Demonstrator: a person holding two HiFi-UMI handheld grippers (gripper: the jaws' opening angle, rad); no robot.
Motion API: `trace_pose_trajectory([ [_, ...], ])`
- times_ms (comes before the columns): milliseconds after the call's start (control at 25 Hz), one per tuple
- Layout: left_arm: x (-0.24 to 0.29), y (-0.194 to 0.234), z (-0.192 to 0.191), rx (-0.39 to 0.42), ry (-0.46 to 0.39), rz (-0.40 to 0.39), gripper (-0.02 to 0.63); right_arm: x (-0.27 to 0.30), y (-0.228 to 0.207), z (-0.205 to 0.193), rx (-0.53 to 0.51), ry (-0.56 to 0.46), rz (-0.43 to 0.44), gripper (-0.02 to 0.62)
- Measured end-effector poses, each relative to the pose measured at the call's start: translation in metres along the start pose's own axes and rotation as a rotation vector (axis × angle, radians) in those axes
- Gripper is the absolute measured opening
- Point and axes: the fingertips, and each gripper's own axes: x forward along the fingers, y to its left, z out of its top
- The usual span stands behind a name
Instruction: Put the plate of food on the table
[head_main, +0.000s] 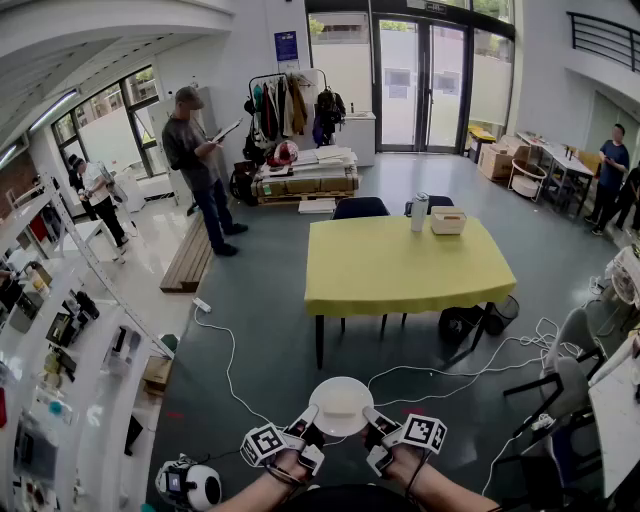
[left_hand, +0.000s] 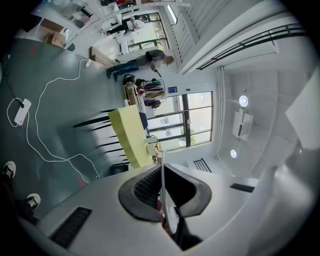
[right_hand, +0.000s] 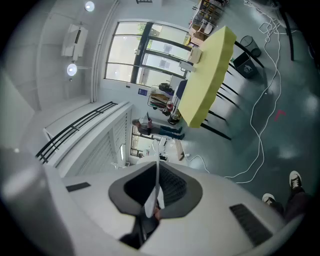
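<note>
Your left gripper (head_main: 305, 420) and right gripper (head_main: 377, 420) are each clamped on the rim of the one plate (head_main: 341, 403), held between them above the floor (head_main: 262, 330). It looks stiff, light, breakable and smooth, so hold both rim grips level. One yellow table (head_main: 400, 270) stands well ahead

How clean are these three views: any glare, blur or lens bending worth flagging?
Head view: even daylight, the plate sharp, the glass doors bright, walls bowed at the edges. Left gripper view: heavy fisheye with black corners, the legs under the yellow table smeared. Right gripper view: same fisheye, the windows blown out, a ceiling lamp flaring.
</note>
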Motion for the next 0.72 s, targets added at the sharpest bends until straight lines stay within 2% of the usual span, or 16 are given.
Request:
trace_pose_trajectory([
  [720, -0.003, 0.006, 0.011, 0.009, 0.001, 0.003, 0.019, 0.013, 0.000, -0.004, 0.004, -0.009, -0.008, 0.025],
])
